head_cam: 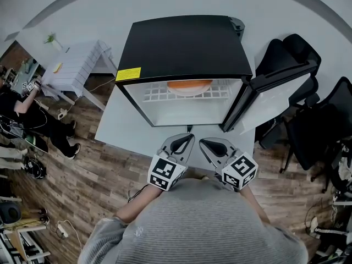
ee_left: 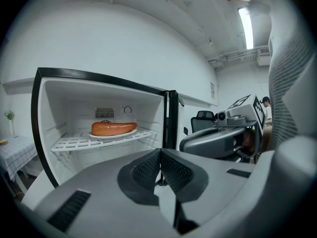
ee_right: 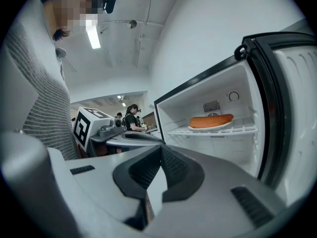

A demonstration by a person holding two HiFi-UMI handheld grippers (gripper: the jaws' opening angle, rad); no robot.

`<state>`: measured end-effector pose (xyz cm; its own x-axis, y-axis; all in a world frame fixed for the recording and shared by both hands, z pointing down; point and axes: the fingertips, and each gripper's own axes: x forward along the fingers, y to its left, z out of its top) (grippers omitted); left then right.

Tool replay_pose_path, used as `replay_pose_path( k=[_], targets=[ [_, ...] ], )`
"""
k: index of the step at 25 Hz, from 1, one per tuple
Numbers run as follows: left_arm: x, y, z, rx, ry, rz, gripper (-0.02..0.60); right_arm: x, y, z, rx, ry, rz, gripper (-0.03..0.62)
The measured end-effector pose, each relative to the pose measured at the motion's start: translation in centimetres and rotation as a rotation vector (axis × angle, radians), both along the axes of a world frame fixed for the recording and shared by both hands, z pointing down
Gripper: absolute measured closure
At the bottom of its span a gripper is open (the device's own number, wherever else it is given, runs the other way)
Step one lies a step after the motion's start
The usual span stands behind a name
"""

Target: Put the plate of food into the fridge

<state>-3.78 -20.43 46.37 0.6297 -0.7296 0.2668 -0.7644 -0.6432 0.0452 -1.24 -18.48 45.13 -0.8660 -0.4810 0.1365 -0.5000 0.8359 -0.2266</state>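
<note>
A white plate with a long orange sausage (head_cam: 189,86) rests on the wire shelf inside the small black fridge (head_cam: 184,45). The fridge door (head_cam: 269,100) stands swung open to the right. The plate (ee_left: 113,129) lies toward the back of the shelf, below the vent, and the plate (ee_right: 211,122) shows the same way in the right gripper view. My left gripper (head_cam: 190,136) and right gripper (head_cam: 202,142) are held side by side in front of the open fridge, close to the person's chest. The left gripper (ee_left: 160,152) is shut and empty, and so is the right gripper (ee_right: 161,150).
The fridge stands on a white table (head_cam: 124,133). Black office chairs (head_cam: 291,59) crowd the right side behind the open door. A small white table (head_cam: 77,65) and a seated person (head_cam: 22,111) are at the left, over a wooden floor.
</note>
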Motion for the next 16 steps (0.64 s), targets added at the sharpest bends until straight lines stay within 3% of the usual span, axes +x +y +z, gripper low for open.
replay_pose_path(
  k=[16],
  targets=[
    [0.78,0.27,-0.22,0.001,-0.005,0.002,0.571,0.59,0.26,-0.09,0.006,0.014,-0.005,0.580]
  ],
)
